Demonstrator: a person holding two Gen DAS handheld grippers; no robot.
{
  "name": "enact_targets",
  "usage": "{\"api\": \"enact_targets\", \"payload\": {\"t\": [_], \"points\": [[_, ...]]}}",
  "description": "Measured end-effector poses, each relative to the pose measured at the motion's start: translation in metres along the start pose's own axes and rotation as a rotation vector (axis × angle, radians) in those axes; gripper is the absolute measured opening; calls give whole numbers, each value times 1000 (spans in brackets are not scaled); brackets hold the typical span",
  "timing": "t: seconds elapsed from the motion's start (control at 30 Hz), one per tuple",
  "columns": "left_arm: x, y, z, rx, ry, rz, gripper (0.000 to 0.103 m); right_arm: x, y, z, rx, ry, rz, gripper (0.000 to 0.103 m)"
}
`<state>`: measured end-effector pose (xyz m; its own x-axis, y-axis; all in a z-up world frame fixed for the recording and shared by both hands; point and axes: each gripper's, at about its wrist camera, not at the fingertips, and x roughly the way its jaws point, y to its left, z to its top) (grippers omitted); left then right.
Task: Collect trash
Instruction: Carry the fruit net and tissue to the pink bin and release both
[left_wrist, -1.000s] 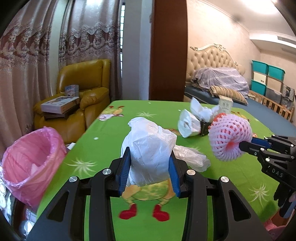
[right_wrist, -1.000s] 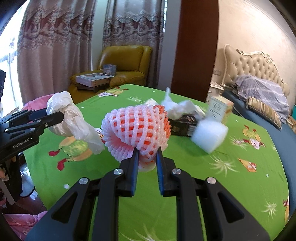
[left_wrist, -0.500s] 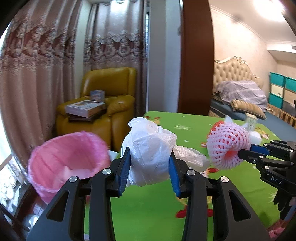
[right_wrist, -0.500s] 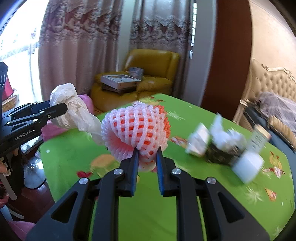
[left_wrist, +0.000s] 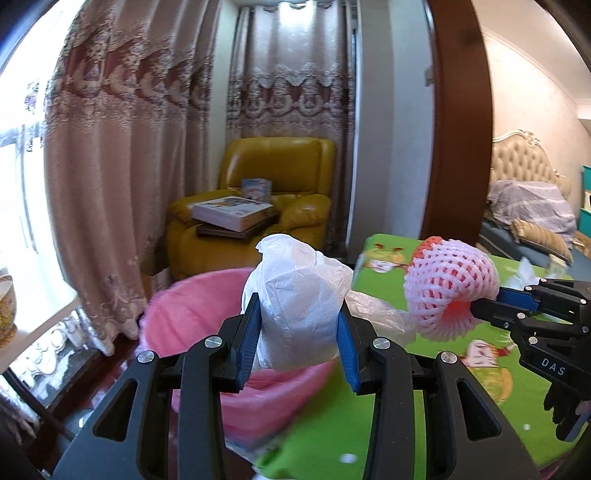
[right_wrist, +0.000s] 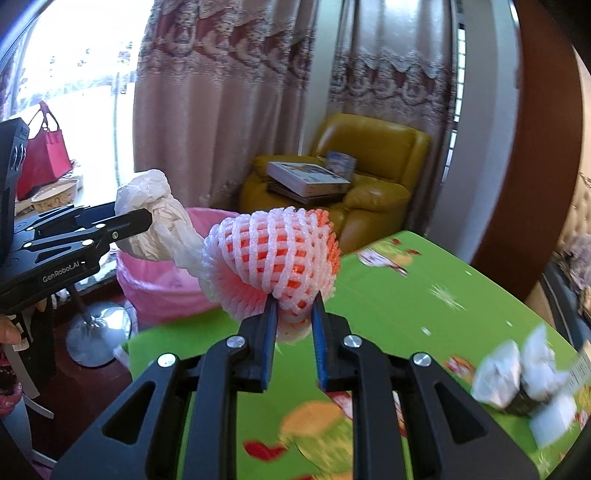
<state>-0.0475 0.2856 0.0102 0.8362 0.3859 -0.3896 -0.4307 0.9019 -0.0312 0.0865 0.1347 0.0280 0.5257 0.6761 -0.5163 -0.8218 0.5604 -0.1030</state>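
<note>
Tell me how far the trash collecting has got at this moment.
Nothing shows as binned yet; what lies inside the pink-lined bin cannot be seen. In hand: the left gripper clamps a crumpled white plastic bag in front of the bin, and the right gripper pinches a foam fruit net. Left: both drops, plus the scraps on the green table.
</note>
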Motion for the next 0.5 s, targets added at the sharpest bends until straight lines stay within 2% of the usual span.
{"api": "enact_targets", "payload": {"t": [0.3,0.5], "points": [[25,59,4,-67,46,73,37,47,31,41,-21,-13,95,18],[41,77,0,-76,78,99,37,75,54,62,-49,-11,130,18]]}}
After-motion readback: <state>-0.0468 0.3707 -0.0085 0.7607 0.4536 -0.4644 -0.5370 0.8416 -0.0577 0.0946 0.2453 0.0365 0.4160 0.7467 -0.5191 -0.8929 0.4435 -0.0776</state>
